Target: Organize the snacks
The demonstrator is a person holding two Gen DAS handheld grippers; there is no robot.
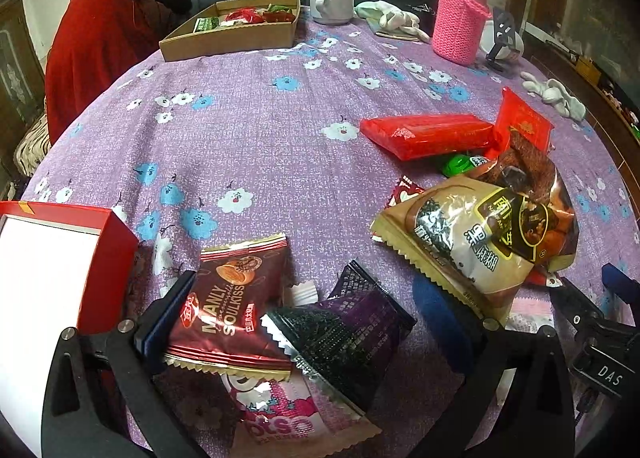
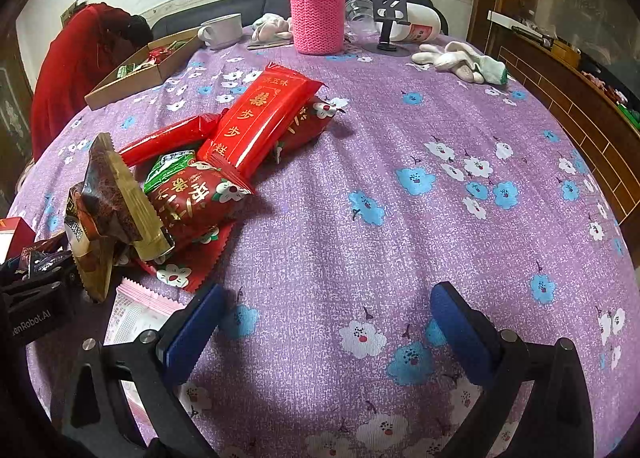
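Left tongs (image 1: pixel 308 322) are standing spread around a maroon packet (image 1: pixel 232 310) and dark packet (image 1: pixel 344 342) lying between the fingers, picking step judged in hand, needing closure then transfer; right tongs (image 2: pixel 328 330) are hanging spread over bare tabletop (image 2: pixel 400 218).

My left gripper (image 1: pixel 304 322) has two matte black, wedge-shaped finger arms, each with a triangular cut-out and round silver screw heads near the pad mount. The pads (image 1: pixel 168 310) are flat, dark blue and rectangular. My right gripper (image 2: pixel 328 326) is the same build: black arms, silver screws, blue pads (image 2: pixel 460 330). Seen from the left wrist camera, its black body carries white lettering "DAS". The left unit's housing shows white text ending "enRobot.AI".
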